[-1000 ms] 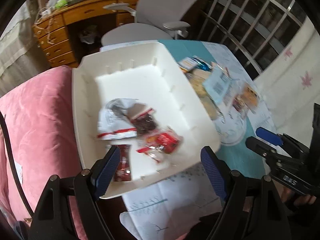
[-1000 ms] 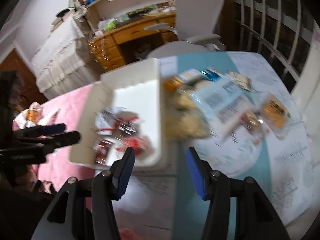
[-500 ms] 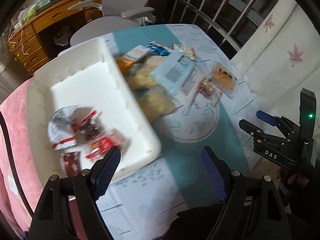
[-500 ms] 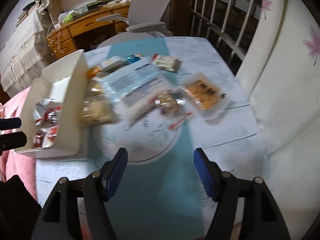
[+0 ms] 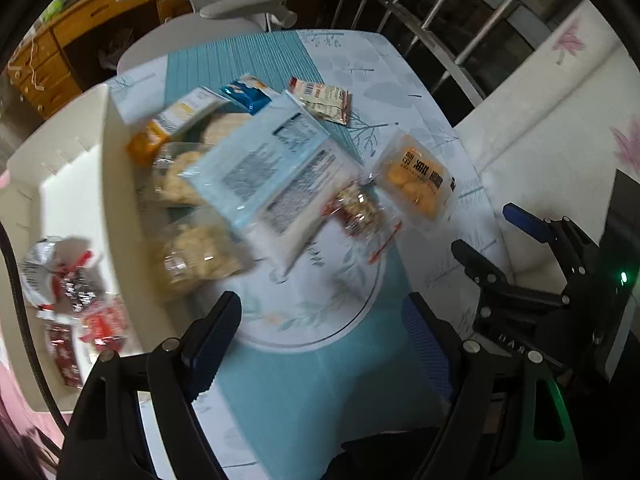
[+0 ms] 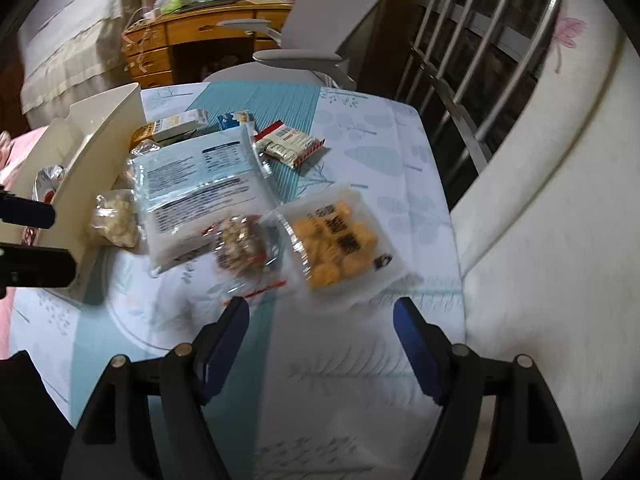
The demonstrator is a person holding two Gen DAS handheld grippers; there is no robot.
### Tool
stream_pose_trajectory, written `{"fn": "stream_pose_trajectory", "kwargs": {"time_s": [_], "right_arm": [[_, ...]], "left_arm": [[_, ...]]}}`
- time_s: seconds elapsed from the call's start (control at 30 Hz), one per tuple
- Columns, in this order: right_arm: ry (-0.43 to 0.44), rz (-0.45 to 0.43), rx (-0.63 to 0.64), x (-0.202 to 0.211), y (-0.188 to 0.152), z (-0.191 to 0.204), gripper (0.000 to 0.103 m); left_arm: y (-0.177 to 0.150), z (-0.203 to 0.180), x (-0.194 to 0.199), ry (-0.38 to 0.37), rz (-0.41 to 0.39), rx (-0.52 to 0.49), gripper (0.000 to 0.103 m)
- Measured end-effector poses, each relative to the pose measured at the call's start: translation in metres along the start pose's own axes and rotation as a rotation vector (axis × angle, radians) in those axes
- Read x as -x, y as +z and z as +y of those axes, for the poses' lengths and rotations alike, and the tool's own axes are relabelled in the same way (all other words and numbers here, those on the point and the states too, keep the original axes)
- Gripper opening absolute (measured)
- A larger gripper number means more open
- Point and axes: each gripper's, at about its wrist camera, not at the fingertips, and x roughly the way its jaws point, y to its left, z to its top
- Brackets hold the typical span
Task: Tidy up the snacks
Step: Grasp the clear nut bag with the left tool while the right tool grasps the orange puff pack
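Note:
A white bin (image 5: 116, 184) (image 6: 100, 148) stands at the table's left and holds several small red and silver snack packs (image 5: 76, 288). Beside it lie loose snacks: a big pale blue bag (image 5: 272, 168) (image 6: 204, 184), a pack of orange biscuits (image 5: 416, 180) (image 6: 336, 240), a clear nut pack (image 5: 360, 208) (image 6: 240, 244), puffed snack bags (image 5: 196, 256) and a red-edged pack (image 6: 288, 144). My left gripper (image 5: 320, 320) is open and empty over the table's front. My right gripper (image 6: 320, 320) is open and empty just short of the orange biscuits; it also shows in the left wrist view (image 5: 496, 232).
The table has a teal and white cloth (image 6: 360, 380). A grey office chair (image 6: 320, 40) and a wooden desk (image 6: 192, 40) stand behind it. Metal window bars (image 6: 480, 60) and a white curtain (image 6: 540, 200) are at the right. A pink cushion (image 5: 12, 420) lies at the left.
Both grippers have swung right, away from the bin and toward the loose snacks. The right gripper has come closer to the orange biscuit pack. Both stay open and empty.

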Motion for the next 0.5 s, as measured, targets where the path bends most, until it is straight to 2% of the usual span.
{"fn": "stream_pose_trajectory", "kwargs": {"time_s": [0.17, 0.3, 0.5], "right_arm": [[0.038, -0.025, 0.09, -0.021, 0.008, -0.02, 0.076], [0.091, -0.05, 0.152, -0.037, 0.011, -0.031, 0.082], [0.14, -0.079, 0.237, -0.063, 0.012, -0.039, 0.083]], "left_arm": [[0.022, -0.017, -0.035, -0.001, 0.039, 0.109, 0.081], [0.037, -0.023, -0.062, -0.014, 0.059, 0.211, 0.081], [0.05, -0.024, -0.095, 0.035, 0.094, 0.344, 0.081]]}}
